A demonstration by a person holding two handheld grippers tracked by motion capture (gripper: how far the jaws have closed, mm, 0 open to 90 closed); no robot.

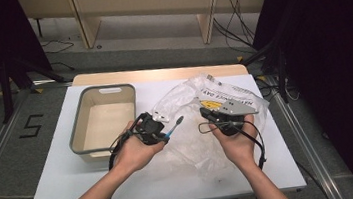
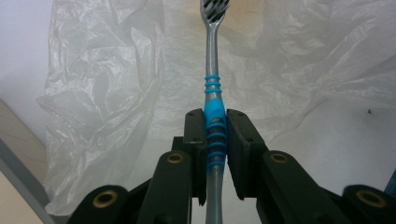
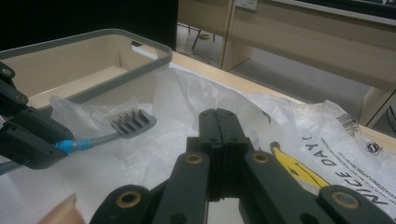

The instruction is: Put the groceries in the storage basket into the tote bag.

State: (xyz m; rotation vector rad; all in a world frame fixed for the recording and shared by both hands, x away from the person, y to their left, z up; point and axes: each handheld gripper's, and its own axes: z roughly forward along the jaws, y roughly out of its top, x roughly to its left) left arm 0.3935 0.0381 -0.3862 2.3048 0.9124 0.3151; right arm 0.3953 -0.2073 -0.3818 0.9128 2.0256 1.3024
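A grey toothbrush (image 1: 175,126) with a blue ribbed grip is clamped by its handle in my left gripper (image 1: 166,133), bristle head pointing away toward the right. In the left gripper view the jaws press both sides of the blue grip of the toothbrush (image 2: 212,60), held over the crumpled clear plastic bag (image 2: 116,93). My right gripper (image 1: 205,112) rests on the plastic bag (image 1: 189,143) with its jaws pressed together on the film. In the right gripper view the right gripper (image 3: 219,114) meets the plastic bag (image 3: 289,121), and the toothbrush (image 3: 133,122) hangs at left.
A beige basket (image 1: 77,121) with a grey rim stands empty at the left of the white tabletop (image 1: 73,181); the basket (image 3: 93,35) sits just behind the toothbrush in the right gripper view. Wooden furniture and cables lie beyond the table's far edge.
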